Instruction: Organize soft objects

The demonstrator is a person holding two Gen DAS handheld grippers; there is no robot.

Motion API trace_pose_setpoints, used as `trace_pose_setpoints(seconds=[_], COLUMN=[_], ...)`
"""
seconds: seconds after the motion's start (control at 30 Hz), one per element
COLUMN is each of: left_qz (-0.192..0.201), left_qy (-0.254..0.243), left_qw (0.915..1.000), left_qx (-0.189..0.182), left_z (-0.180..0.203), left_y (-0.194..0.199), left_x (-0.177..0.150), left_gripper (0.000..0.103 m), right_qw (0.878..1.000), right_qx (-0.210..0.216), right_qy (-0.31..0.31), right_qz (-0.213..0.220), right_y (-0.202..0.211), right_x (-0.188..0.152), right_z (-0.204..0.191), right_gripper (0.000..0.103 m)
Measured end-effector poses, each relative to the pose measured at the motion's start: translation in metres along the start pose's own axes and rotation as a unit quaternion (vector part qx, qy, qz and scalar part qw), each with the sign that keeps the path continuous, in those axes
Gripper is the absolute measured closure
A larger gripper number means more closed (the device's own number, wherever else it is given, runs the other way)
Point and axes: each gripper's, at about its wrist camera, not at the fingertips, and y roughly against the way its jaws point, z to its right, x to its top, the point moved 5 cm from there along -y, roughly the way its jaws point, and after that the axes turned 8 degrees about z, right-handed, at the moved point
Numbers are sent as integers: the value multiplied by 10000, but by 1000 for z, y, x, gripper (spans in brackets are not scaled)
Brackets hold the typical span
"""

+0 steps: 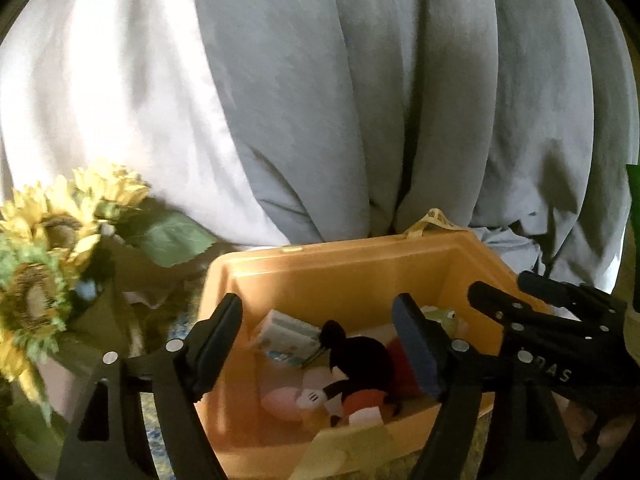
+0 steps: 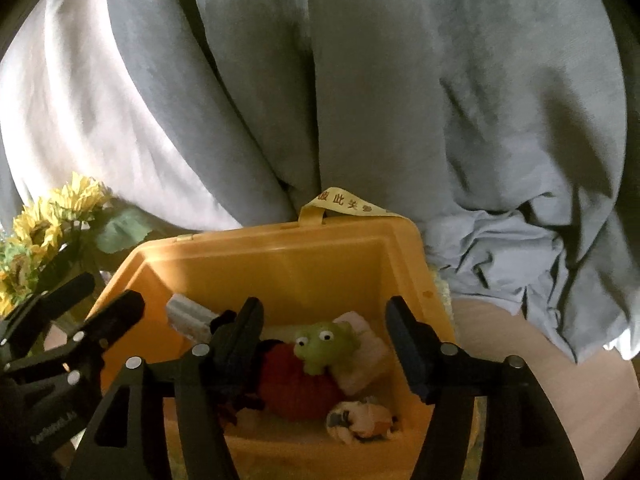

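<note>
While both the left gripper (image 1: 320, 344) and right gripper (image 2: 324, 344) hang spread, the bin's (image 2: 280, 264) ribbon (image 2: 348, 206) shows Chinese characters

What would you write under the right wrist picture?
Open right tool above the orange bin holding a green frog toy and red plush.

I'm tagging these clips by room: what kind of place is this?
Probably a home room by a window: gray curtains, artificial sunflowers, and an orange plastic bin holding soft toys such as a green frog.
</note>
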Motion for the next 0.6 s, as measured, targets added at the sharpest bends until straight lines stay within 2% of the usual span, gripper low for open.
trace_pose_setpoints(seconds=[0.1,0.33,0.5,0.6], left_qz=[126,563,748,823], left_qy=[-51,-148,-77,-37], left_qw=[9998,9965,9942,9932], left_qx=[136,605,774,817], left_z=[-2,-7,-8,-7], left_y=[20,77,119,148], left_x=[3,11,12,8], left_gripper=[21,12,7,0], right_qw=[10000,9994,9978,9965], right_qx=[-50,-119,-198,-248], right_qy=[14,79,170,241], right_qz=[80,330,604,759], right_y=[15,67,111,136], right_x=[1,4,5,3], right_z=[-2,-9,-16,-20], right_gripper=[29,20,15,11])
